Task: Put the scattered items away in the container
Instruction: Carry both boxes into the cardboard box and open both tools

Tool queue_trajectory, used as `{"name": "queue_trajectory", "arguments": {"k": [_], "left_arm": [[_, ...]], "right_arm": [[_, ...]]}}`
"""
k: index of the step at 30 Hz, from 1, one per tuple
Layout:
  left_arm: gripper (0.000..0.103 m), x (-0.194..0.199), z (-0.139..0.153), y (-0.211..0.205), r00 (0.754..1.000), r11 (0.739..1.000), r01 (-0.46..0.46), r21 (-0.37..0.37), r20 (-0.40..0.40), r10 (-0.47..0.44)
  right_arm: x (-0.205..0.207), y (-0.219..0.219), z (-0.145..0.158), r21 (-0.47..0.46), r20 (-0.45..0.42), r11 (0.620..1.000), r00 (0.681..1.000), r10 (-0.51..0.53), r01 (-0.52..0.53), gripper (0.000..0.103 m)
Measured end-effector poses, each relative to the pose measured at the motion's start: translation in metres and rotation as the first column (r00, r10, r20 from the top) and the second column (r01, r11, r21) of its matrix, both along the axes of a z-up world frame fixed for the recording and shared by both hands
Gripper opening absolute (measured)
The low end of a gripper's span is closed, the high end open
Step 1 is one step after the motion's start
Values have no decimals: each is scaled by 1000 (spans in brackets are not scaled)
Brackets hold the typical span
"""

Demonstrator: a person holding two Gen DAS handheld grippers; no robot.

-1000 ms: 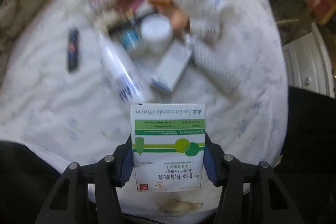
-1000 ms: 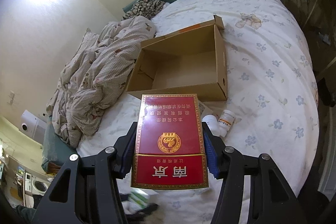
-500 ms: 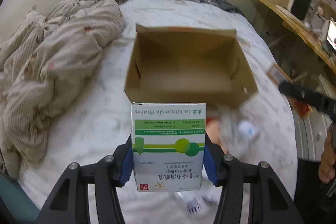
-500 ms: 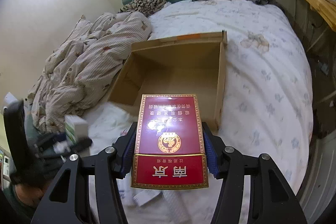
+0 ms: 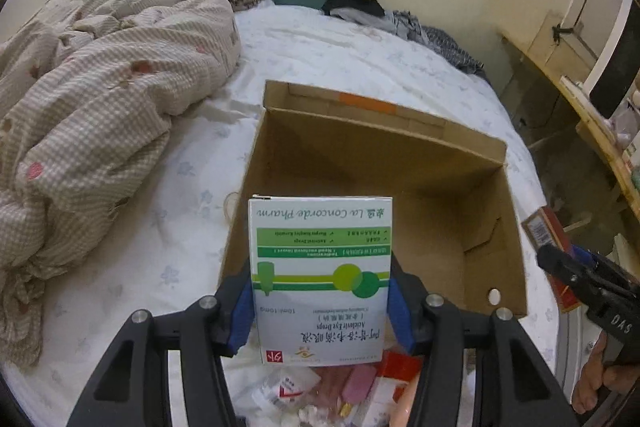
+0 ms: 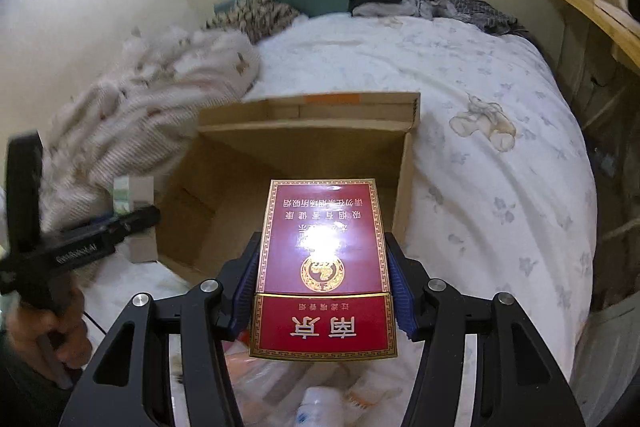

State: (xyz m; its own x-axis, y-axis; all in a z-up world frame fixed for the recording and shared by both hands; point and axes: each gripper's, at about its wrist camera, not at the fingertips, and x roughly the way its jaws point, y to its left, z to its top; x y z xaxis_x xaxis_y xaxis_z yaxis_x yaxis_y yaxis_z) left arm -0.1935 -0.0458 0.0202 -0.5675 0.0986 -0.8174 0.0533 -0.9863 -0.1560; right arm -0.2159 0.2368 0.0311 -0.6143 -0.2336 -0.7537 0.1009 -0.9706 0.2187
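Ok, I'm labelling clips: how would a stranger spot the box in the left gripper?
On the white bed sits an open cardboard box. Just in front of its near edge, the left gripper grips a small white carton. Green bands, two green circles and upside-down "La Concorde Pharm" distinguish it from the red pack in the right gripper.

Cardboard box (image 5: pixel 400 163) on the bed (image 5: pixel 360 55); quilt (image 5: pixel 100 99) lies to its left.
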Motion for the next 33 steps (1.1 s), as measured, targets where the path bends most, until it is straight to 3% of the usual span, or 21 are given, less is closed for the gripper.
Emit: {"name": "queue_trajectory", "arguments": {"k": [7, 10, 13, 16, 20, 28, 30, 32, 33], "left_arm": [[56, -43, -28, 11, 995, 996, 41, -84, 99, -33], [56, -65, -51, 18, 981, 989, 58, -139, 193, -30], [56, -79, -69, 24, 964, 977, 84, -195, 263, -30], [56, -86, -77, 34, 960, 960, 122, -251, 275, -50], [56, -89, -80, 35, 958, 954, 123, -273, 283, -43], [56, -94, -85, 37, 954, 943, 118, -310, 298, -22], [57, -95, -86, 36, 953, 941, 116, -317, 302, -15], [60, -96, -88, 36, 949, 942, 115, -316, 316, -10], [68, -96, -90, 35, 945, 943, 117, -313, 326, -9]], "right_arm": [[-38, -31, -35, 89, 47, 994, 997, 63, -67, 60], [-58, -45, -57, 172, 142, 982, 988, 60, -84, 60], [-73, -55, -68, 275, 182, 957, 982, 44, -94, 60], [-80, -54, -68, 311, 180, 945, 983, 45, -101, 60], [-82, -55, -70, 357, 178, 924, 981, 77, -138, 60], [-79, -50, -67, 352, 199, 922, 976, 93, -160, 61], [-78, -50, -68, 356, 211, 919, 973, 99, -171, 64], [-77, -52, -69, 351, 227, 917, 967, 115, -191, 75], [-75, -55, -69, 363, 225, 910, 966, 125, -202, 81]]}}
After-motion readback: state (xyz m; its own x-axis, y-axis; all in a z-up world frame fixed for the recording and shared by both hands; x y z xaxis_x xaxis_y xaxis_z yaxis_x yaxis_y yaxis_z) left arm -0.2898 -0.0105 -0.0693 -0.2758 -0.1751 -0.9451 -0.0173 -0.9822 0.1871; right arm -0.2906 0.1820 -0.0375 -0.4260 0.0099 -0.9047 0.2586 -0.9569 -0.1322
